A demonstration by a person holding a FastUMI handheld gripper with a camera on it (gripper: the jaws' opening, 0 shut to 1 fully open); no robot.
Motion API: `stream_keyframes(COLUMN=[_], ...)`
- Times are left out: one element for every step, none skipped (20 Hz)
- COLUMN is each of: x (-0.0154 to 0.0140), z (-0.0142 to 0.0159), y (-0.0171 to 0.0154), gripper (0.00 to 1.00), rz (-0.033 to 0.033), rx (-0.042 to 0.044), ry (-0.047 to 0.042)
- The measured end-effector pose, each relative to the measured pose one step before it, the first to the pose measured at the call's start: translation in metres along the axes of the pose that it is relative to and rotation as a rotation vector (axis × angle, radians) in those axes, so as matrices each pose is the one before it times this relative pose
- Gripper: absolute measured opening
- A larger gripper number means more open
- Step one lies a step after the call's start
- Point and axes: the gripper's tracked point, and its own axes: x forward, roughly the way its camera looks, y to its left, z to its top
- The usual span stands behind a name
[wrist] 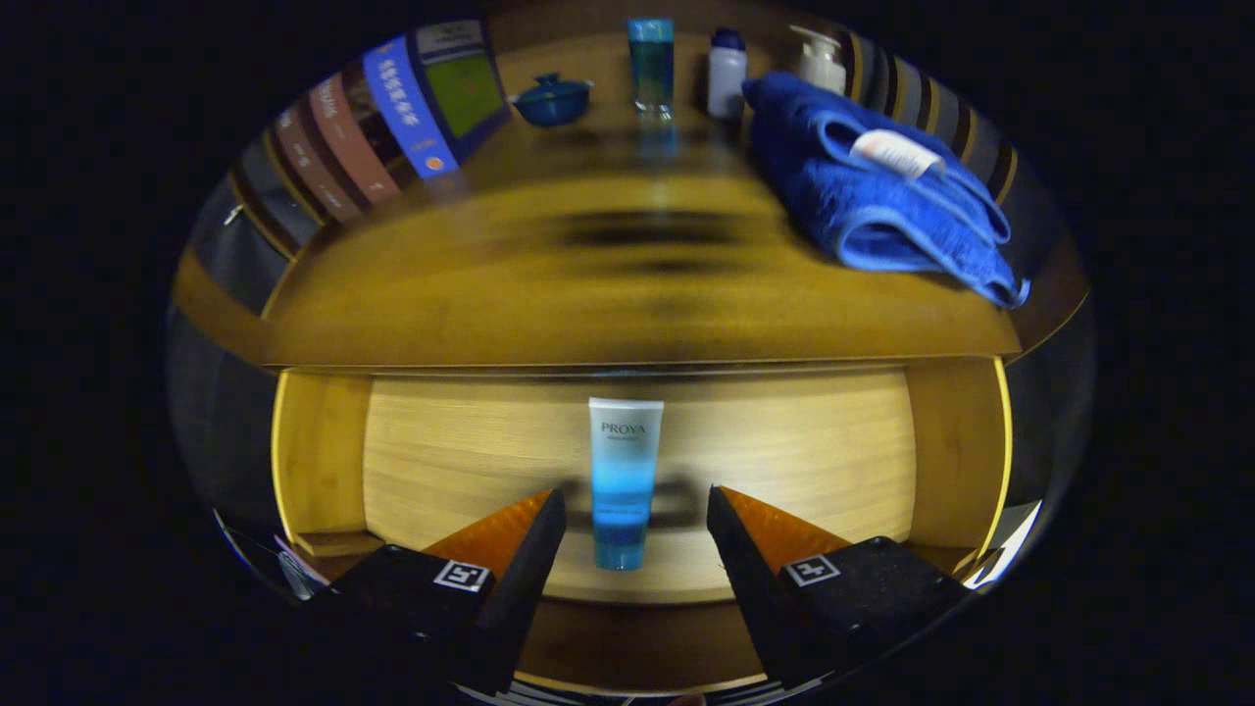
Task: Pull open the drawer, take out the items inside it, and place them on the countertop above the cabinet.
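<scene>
We read one brand word, "PROVA", in dark capitals on the white upper part of the blue-and-white tube lying in the open drawer, with a smaller line beneath it too fine to make out. The gripper carries a square black-and-white marker on each finger (patterns, not words). The spines of the books on the countertop and the towel's white tag bear print we cannot read.

The drawer is pulled open. A blue and white tube lies flat inside it, between the two spread fingers of the gripper (nothing touches it). On the countertop above lies a blue towel.
</scene>
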Motion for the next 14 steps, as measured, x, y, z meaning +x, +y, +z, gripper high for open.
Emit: stream_keyframes(x=[0.00319,0.00049,0.00126,0.00232,0.00443,0.00142,-0.00375,-0.00853,-0.00601,-0.00404,-0.00289,-0.0016,-0.00507,-0.00734], z=[0.00084,-0.00461,-0.00403,-0.0019,-0.00565,0.00138,-0.00016,0.00417,-0.00249,-0.00983,-0.01007,-0.00416,-0.0015,-0.00106], y=[-0.00087,0.00163,0.00318,0.00119,-0.00032,-0.00053,0.00169,0.00106,-0.00176,0.00163,0.00658,0.00603,0.00284,0.00036], gripper=[0.92,0.9,0.85,0.81,0.76,0.68,0.6,0.51,0.46,0.4,0.34,0.34,0.34,0.34], rz=[-0.00464,-0.00203,0.00226,-0.00359,-0.0063,-0.00754,-0.00686,-0.00801,-0.00172,0.01309,0.04265,0.04524,0.01745,-0.00228], rx=[0.00578,0.00281,-0.00182,-0.00373,-0.00164,0.00518,-0.00281,-0.02415,-0.01744,0.00929,0.01819,0.01868,0.01479,-0.0041], ry=[0.02462,0.02049,0.01681,0.02088,0.02369,0.02809,-0.00821,-0.0047,-0.00213,-0.0023,0.00308,0.00367,-0.00028,-0.00877])
